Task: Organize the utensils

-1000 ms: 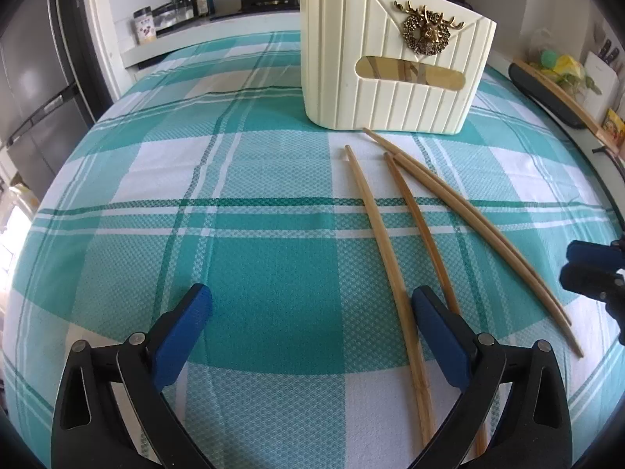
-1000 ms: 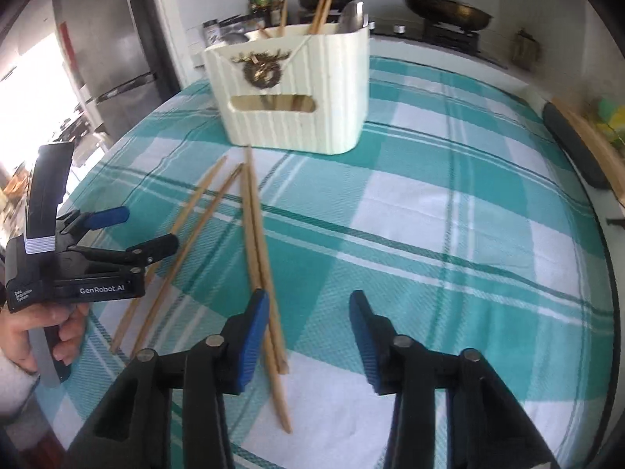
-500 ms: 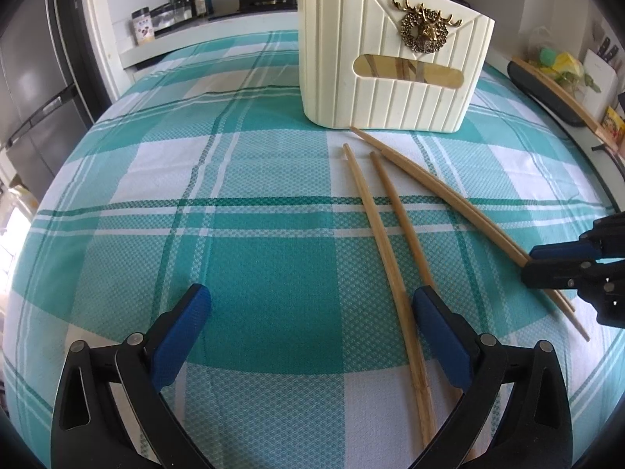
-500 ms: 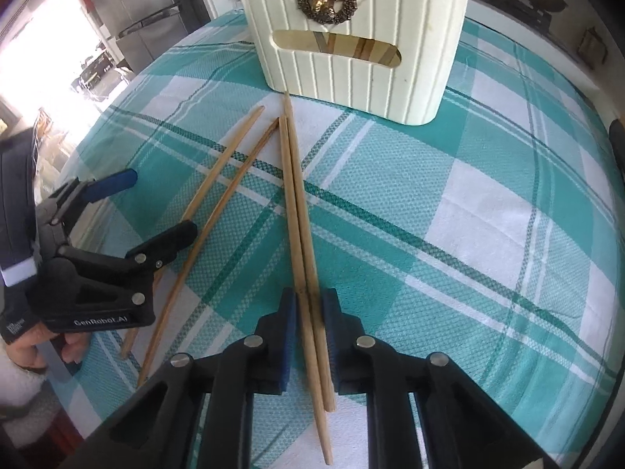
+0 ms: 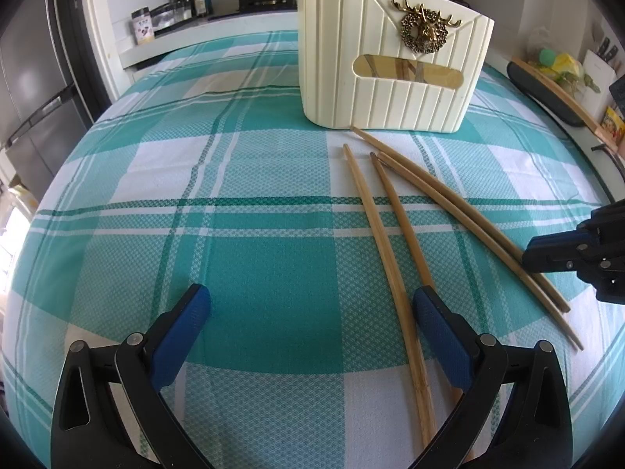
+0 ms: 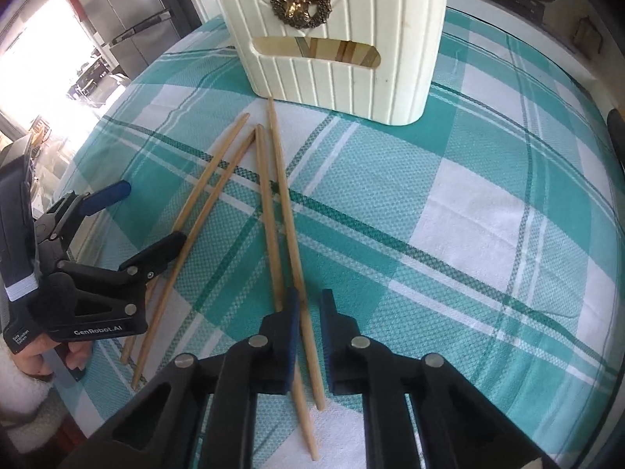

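Pick-up step: one chopstick (image 6: 291,234) (of four on the tablecloth (image 6: 468,234), near the holder (image 6: 336,39)) is clenched by the right gripper (image 6: 310,336). Left gripper (image 5: 308,336) is released, w/ nothing between. Next, a lift toward the holder is needed.

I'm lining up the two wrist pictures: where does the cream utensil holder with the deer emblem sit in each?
Left wrist: the utensil holder stands at top, right of centre, beyond the chopstick tips.
Right wrist: the utensil holder stands at top centre, just past the chopstick tips.
Shared landmark: its brass deer emblem faces both cameras.
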{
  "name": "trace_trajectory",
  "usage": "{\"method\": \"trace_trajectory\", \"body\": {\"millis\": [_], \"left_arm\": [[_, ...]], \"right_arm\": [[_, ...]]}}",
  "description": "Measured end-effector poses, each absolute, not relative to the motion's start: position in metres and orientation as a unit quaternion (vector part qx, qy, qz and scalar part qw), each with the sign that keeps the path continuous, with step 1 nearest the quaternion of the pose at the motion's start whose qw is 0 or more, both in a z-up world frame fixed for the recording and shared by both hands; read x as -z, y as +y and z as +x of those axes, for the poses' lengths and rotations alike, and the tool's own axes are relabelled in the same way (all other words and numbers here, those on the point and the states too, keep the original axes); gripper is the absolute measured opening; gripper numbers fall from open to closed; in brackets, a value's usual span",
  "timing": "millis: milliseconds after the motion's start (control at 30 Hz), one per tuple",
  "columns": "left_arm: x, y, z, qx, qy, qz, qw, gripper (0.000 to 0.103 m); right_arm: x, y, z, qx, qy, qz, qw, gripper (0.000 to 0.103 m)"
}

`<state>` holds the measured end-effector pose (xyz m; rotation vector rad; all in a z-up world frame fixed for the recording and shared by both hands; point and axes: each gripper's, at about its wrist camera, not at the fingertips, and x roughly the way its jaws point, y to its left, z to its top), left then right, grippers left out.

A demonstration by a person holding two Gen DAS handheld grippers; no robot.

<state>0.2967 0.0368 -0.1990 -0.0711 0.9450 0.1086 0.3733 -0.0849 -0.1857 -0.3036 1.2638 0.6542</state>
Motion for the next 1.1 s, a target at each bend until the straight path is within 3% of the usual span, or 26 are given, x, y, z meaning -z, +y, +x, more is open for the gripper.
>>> {"method": "trace_trajectory", "body": {"millis": [100, 133, 200, 267, 367, 467, 600, 633, 700, 733, 767, 833, 1100], "left_arm": [[0.199, 0.036, 0.295, -0.057, 0.455, -0.032, 0.888, 0.101], [0.198, 0.035, 0.292, -0.055, 0.451, -0.030, 0.890, 0.095], [0.195, 0.033, 0.285, -0.042, 0.442, -0.022, 0.896, 0.079], [0.192, 0.032, 0.278, -0.027, 0.438, -0.009, 0.899, 0.048], [0.189, 0.037, 0.269, -0.013, 0.441, -0.003, 0.897, 0.019], [0.188, 0.050, 0.258, -0.003, 0.452, -0.004, 0.892, 0.010], [0.187, 0.062, 0.240, 0.009, 0.463, 0.000, 0.886, 0.012], [0.187, 0.063, 0.238, 0.008, 0.465, -0.001, 0.885, 0.019], [0.188, 0.062, 0.236, -0.009, 0.464, 0.008, 0.886, 0.056], [0.189, 0.060, 0.237, -0.021, 0.462, 0.015, 0.887, 0.084], [0.191, 0.060, 0.236, -0.031, 0.456, 0.022, 0.889, 0.091], [0.194, 0.059, 0.236, -0.034, 0.451, 0.025, 0.892, 0.092], [0.197, 0.069, 0.235, -0.037, 0.451, 0.007, 0.892, 0.098]], "right_arm": [[0.188, -0.071, 0.366, -0.298, 0.563, -0.186, 0.748, 0.010], [0.188, -0.067, 0.363, -0.295, 0.558, -0.206, 0.748, 0.010], [0.188, -0.067, 0.359, -0.278, 0.555, -0.213, 0.755, 0.007], [0.188, -0.075, 0.354, -0.258, 0.550, -0.198, 0.769, 0.008], [0.186, -0.104, 0.338, -0.229, 0.546, -0.165, 0.789, 0.007], [0.184, -0.148, 0.313, -0.200, 0.543, -0.127, 0.806, 0.006], [0.180, -0.209, 0.279, -0.126, 0.544, -0.089, 0.825, 0.006], [0.180, -0.218, 0.275, -0.112, 0.540, -0.085, 0.830, 0.007], [0.179, -0.229, 0.268, -0.100, 0.530, -0.073, 0.839, 0.011], [0.180, -0.231, 0.266, -0.100, 0.524, -0.066, 0.843, 0.022], [0.181, -0.231, 0.265, -0.101, 0.517, -0.061, 0.848, 0.043], [0.185, -0.228, 0.264, -0.100, 0.502, -0.064, 0.857, 0.056], [0.191, -0.218, 0.260, -0.095, 0.455, -0.068, 0.883, 0.057]]}}
